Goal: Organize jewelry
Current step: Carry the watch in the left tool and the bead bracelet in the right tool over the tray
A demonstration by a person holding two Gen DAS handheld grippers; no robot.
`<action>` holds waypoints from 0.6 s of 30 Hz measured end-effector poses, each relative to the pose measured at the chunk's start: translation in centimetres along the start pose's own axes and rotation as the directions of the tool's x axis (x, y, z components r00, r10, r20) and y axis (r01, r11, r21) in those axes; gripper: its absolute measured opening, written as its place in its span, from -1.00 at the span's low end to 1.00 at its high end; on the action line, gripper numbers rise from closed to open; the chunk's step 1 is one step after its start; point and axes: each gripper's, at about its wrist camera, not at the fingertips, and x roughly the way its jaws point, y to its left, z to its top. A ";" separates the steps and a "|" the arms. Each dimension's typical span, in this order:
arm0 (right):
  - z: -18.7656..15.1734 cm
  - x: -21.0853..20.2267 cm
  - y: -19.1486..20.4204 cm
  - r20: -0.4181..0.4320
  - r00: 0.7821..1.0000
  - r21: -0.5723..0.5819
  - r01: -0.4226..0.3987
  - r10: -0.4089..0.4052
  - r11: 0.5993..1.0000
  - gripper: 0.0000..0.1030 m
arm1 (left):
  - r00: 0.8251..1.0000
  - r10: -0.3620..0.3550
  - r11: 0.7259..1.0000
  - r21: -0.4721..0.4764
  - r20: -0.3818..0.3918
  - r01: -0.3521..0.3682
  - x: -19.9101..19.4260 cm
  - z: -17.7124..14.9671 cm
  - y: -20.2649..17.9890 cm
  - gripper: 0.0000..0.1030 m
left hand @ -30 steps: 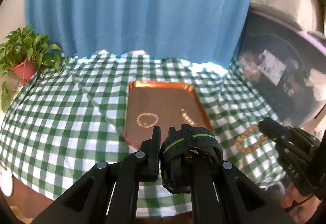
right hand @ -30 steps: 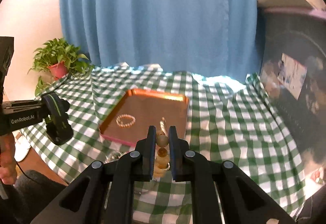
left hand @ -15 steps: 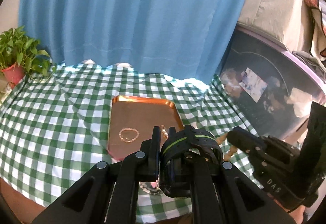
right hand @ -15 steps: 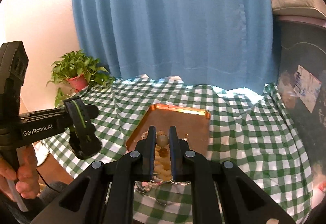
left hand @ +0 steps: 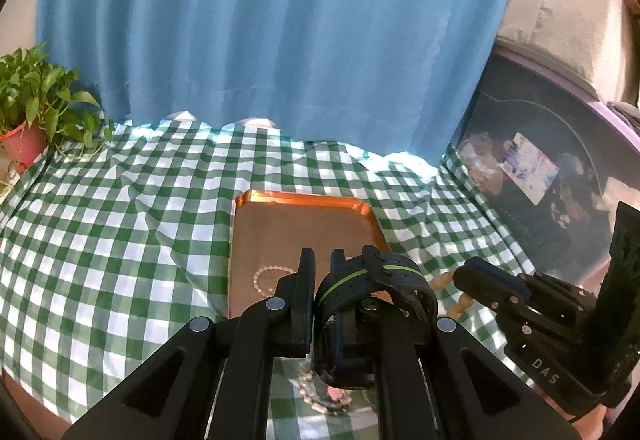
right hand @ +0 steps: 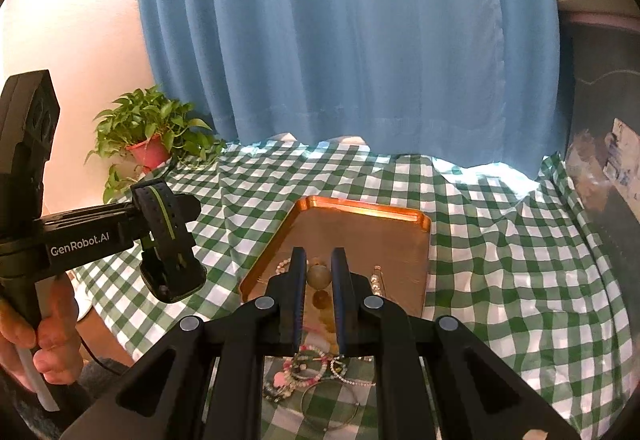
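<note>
A: Left claw (left hand: 322,268)?
B: Clenched on black watch band (left hand: 376,280), held above tray (left hand: 280,240).
A: Right claw (right hand: 318,272)?
B: Grasping wooden bead bracelet (right hand: 319,277) over the tray's near edge; loose bracelets (right hand: 308,372) on counter (right hand: 500,260), nearer.

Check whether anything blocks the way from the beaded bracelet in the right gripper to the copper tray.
Nothing visible does. The right gripper holds the wooden bead bracelet in the air just short of the copper tray. A small bead bracelet and a chain lie at the tray's near end; the far half is bare.
</note>
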 end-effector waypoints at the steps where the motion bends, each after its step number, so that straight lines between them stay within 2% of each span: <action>1: 0.0 0.5 -0.2 -0.004 1.000 0.003 0.000 0.000 1.000 -0.79 | 1.000 0.002 1.000 -0.004 -0.006 -0.002 0.7 0.0 0.3 -0.85; 13: 0.0 8.0 -2.3 -0.054 0.998 0.068 -0.035 0.038 0.997 -0.79 | 0.997 -0.013 0.998 -0.065 -0.076 0.008 9.9 0.3 2.1 -0.85; 18: 0.3 11.0 -3.0 -0.061 0.996 0.089 -0.058 0.064 0.994 -0.79 | 0.994 -0.012 0.998 -0.061 -0.108 0.005 13.4 0.3 2.6 -0.85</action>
